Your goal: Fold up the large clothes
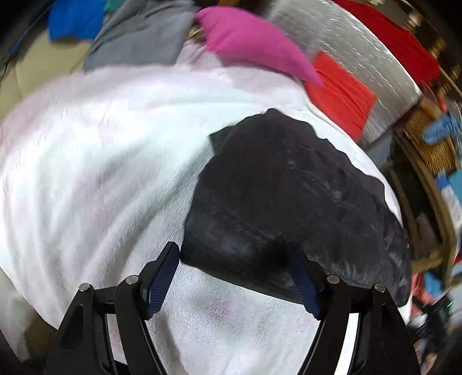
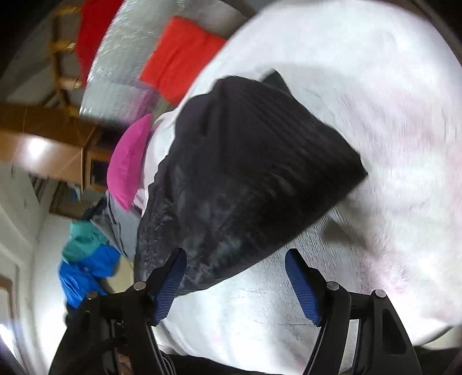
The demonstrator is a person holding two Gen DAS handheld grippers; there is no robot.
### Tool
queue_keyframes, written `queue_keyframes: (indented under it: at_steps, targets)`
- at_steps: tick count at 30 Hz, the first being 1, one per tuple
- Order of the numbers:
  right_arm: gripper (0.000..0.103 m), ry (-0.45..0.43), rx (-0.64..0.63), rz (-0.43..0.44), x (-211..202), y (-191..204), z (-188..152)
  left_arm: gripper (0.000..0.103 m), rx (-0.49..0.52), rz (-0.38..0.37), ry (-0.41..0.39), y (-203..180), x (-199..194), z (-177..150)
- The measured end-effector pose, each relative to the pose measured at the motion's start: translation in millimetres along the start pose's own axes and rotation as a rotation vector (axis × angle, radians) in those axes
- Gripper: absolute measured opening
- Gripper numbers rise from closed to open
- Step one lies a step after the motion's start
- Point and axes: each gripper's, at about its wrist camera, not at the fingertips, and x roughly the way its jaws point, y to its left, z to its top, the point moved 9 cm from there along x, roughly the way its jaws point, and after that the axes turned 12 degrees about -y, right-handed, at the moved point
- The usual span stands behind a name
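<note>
A dark navy, almost black garment (image 1: 288, 196) lies bunched on a white towel-like cloth (image 1: 86, 173). My left gripper (image 1: 234, 277) is open, its blue-padded fingers straddling the garment's near edge just above the white cloth. In the right wrist view the same dark garment (image 2: 245, 173) lies on the white cloth (image 2: 389, 144). My right gripper (image 2: 236, 279) is open, its left finger at the garment's near edge. Neither gripper holds anything. Both views are motion-blurred.
A magenta cloth (image 1: 248, 43), a folded red-orange cloth (image 1: 337, 92), a grey garment (image 1: 138, 37) and a blue one (image 1: 75, 20) lie beyond the white cloth. A silver foil surface (image 1: 361, 57) and wooden furniture (image 2: 52, 135) stand behind.
</note>
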Motion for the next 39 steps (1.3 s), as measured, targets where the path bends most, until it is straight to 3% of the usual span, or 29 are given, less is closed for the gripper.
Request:
queue_keyframes:
  at_steps: [4, 8, 10, 14, 18, 28, 29, 30, 31, 33, 39]
  targets:
    - [0.074, 0.000, 0.145, 0.032, 21, -11, 4, 0.077, -0.157, -0.049, 0.041, 10, 17, -5]
    - [0.074, -0.041, 0.287, 0.073, 36, -19, 12, 0.077, -0.224, -0.075, 0.062, 11, 23, -8]
    - [0.075, -0.067, 0.293, 0.075, 37, -17, 14, 0.077, -0.254, -0.074, 0.056, 14, 16, -10]
    - [0.073, -0.102, 0.265, 0.058, 39, -14, 13, 0.077, -0.220, -0.043, -0.019, 18, -3, -4]
    - [0.059, -0.125, 0.198, 0.004, 40, -9, 14, 0.077, -0.263, -0.053, 0.060, 22, 10, -15]
    - [0.058, -0.147, 0.145, -0.035, 47, -1, 13, 0.078, -0.375, -0.083, 0.048, 21, 29, -6]
    - [0.056, -0.152, 0.135, -0.041, 47, 1, 13, 0.073, -0.371, -0.090, 0.036, 19, 31, -2]
    - [0.054, -0.158, 0.123, -0.050, 48, 2, 14, 0.059, -0.366, -0.094, 0.030, 17, 32, 1]
    - [0.053, -0.163, 0.114, -0.057, 48, 3, 11, 0.051, -0.359, -0.103, 0.026, 14, 34, 6]
    - [0.048, -0.187, 0.081, -0.072, 48, 10, 12, 0.042, -0.352, -0.117, 0.018, 11, 35, 14]
    - [0.046, -0.237, -0.029, -0.080, 54, 39, 16, 0.034, -0.243, -0.144, -0.060, -4, 25, 51]
